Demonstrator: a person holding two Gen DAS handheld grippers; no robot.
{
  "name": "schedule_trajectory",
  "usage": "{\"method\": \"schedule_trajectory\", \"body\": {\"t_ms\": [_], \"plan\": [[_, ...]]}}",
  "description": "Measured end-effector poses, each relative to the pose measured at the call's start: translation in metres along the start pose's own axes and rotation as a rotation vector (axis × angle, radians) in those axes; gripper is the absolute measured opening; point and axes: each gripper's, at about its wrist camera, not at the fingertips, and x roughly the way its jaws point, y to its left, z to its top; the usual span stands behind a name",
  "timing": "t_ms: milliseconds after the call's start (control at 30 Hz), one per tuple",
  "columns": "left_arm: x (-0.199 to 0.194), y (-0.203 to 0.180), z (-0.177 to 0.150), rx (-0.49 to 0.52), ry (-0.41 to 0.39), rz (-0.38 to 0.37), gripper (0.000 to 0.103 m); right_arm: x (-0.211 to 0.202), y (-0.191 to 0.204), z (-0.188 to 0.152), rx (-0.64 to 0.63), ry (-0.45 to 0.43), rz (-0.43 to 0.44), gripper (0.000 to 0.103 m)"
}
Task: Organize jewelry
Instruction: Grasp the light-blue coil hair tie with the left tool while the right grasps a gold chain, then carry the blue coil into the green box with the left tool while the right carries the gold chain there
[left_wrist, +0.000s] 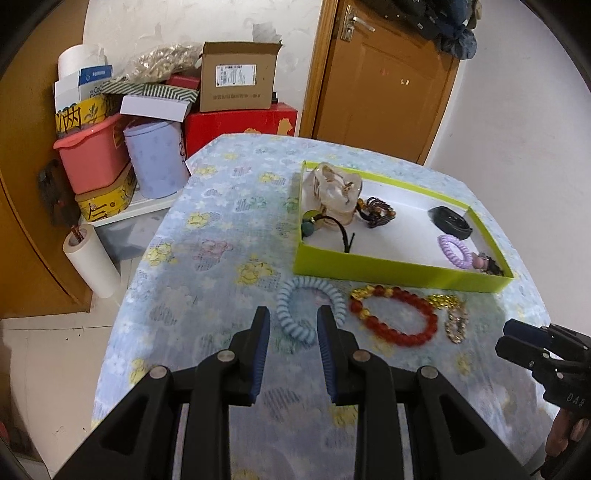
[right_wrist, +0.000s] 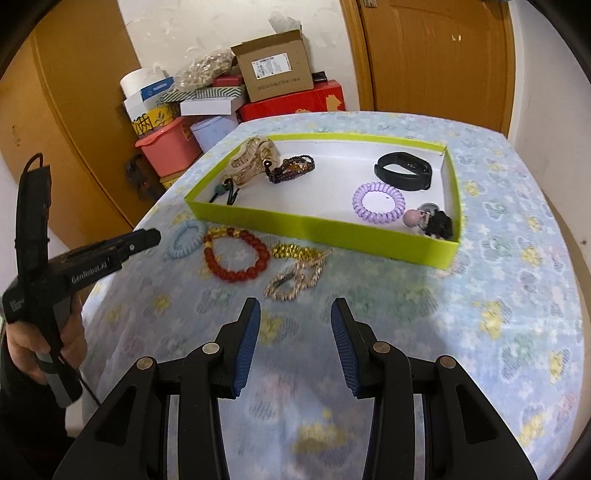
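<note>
Here my left claw (left_wrist: 293, 325) hangs over the tabletop (left_wrist: 207, 280) with its jaws apart, holding nothing; the blue coil tie (left_wrist: 312, 308) lies just ahead, its near edge between the blue pads (left_wrist: 258, 354). My right claw (right_wrist: 293, 325) is spread wide and bare too, short of the gold clip (right_wrist: 295, 282). Beside the tie lies the red bead bracelet (left_wrist: 395, 314), then a gold chain (right_wrist: 291, 252), all in a row just in front of the green tray (right_wrist: 321, 230).

In the tray sit a purple coil tie (right_wrist: 378, 203), a black band (right_wrist: 404, 170), a dark charm (right_wrist: 430, 221) in the near right corner, a brown clip (right_wrist: 293, 167), a clear claw clip (left_wrist: 336, 192) and a black tie with beads (left_wrist: 325, 221).

The side of my left tool reads "GenRobot.AI" (right_wrist: 88, 275). Beyond the tabletop, a cardboard box (left_wrist: 238, 79) bears a white label, too small to read.
</note>
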Motion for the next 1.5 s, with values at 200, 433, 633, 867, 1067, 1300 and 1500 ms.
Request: {"method": "schedule_trajectory", "body": {"t_ms": [200,433,633,867,1067,1300,1500], "plan": [[0.022,0.002,0.005,-0.007,0.028,-0.001,0.028,0.027,-0.009,0.018,0.04,0.022,-0.003,0.041],[0.035,0.0,0.008,-0.003,0.039,-0.016,0.028,0.048,-0.013,0.029,0.04,0.038,-0.027,0.035],[0.037,-0.005,0.009,0.025,0.044,0.009,0.027,0.051,-0.012,0.033,0.017,0.033,-0.041,0.015],[0.036,-0.007,0.008,0.037,0.047,0.017,0.01,0.045,-0.006,0.03,-0.018,0.02,-0.033,0.005],[0.024,-0.011,0.003,0.059,0.02,-0.001,0.01,0.026,-0.011,0.027,0.005,-0.017,0.018,0.004],[0.003,-0.014,-0.003,0.052,-0.012,-0.048,0.01,-0.001,-0.022,0.025,0.052,-0.068,0.061,0.004],[-0.016,-0.019,-0.007,0.054,-0.027,-0.071,0.01,-0.019,-0.021,0.02,0.061,-0.096,0.063,0.004]]}}
